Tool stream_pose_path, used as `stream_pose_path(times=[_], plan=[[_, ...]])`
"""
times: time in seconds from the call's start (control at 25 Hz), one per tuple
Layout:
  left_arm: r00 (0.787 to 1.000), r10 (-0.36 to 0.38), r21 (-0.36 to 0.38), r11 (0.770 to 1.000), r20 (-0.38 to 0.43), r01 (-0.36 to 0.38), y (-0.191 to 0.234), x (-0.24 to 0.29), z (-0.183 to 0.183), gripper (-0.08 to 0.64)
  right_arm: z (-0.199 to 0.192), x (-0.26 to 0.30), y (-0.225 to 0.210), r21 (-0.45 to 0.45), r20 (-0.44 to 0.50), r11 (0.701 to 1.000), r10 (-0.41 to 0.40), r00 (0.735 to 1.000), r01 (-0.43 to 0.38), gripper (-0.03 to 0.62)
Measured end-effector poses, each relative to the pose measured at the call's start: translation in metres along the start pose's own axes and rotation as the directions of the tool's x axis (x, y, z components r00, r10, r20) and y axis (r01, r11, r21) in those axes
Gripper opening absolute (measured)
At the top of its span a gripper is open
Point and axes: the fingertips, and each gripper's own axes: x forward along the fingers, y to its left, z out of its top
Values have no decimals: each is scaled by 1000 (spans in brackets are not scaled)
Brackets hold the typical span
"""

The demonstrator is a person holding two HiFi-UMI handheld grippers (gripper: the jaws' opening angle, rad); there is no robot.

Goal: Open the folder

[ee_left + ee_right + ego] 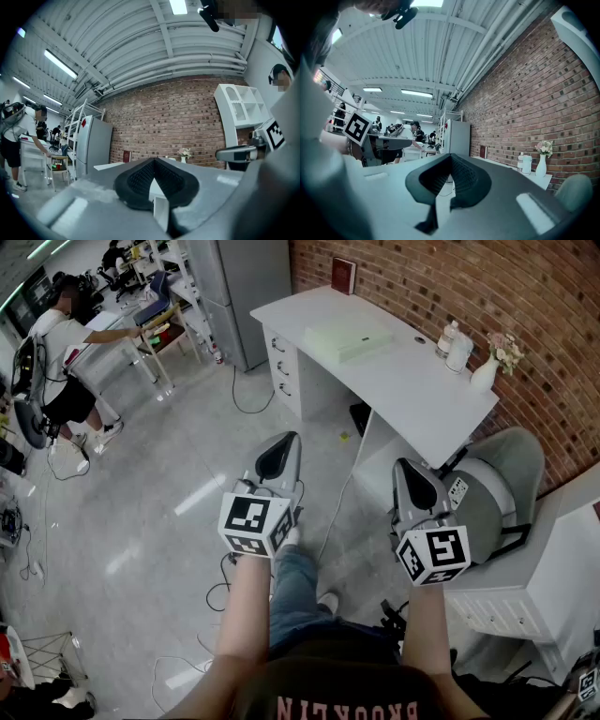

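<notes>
A pale green folder (349, 340) lies flat and closed on the white desk (412, 390) by the brick wall, far from both grippers. My left gripper (287, 440) is held level over the floor, short of the desk, with its jaws shut and nothing in them (154, 160). My right gripper (406, 466) is level beside it, near the grey chair, also shut and empty (450, 156). Neither gripper view shows the folder itself, only the desk's edge (110, 165).
A grey chair (502, 488) stands at the desk's near end. A vase with flowers (487, 369), bottles (454, 345) and a red frame (343, 275) sit on the desk. A white drawer unit (530, 587) is at right. Cables (246, 407) cross the floor. A person (64, 348) works at far left.
</notes>
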Motion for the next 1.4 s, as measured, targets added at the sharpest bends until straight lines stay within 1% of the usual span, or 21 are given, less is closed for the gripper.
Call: stream_pose_path(times=[0.12, 0.4, 0.56, 0.68, 1.08, 1.4], plan=[[1000, 2, 18, 1000, -2, -2, 5, 12, -4, -2, -2, 10, -11, 1, -2, 1000, -5, 1000, 5, 0], [1000, -6, -2, 1000, -5, 6, 28, 57, -12, -2, -10, 56, -34, 3, -6, 1000, -19, 1000, 19, 0], [1000, -10, -5, 1000, -11, 10, 50, 93, -15, -2, -11, 91, -54, 67, 22, 997, -47, 999, 45, 0], [1000, -15, -12, 1000, -15, 15, 66, 121, -18, -2, -14, 118, -69, 62, 7, 996, -58, 998, 57, 0], [999, -27, -33, 999, -28, 26, 144, 205, -22, -2, -20, 226, -89, 62, -18, 996, -59, 998, 60, 0], [996, -75, -38, 997, -40, 74, 201, 274, -24, -2, -23, 305, -110, 68, -36, 991, -117, 992, 119, 1]])
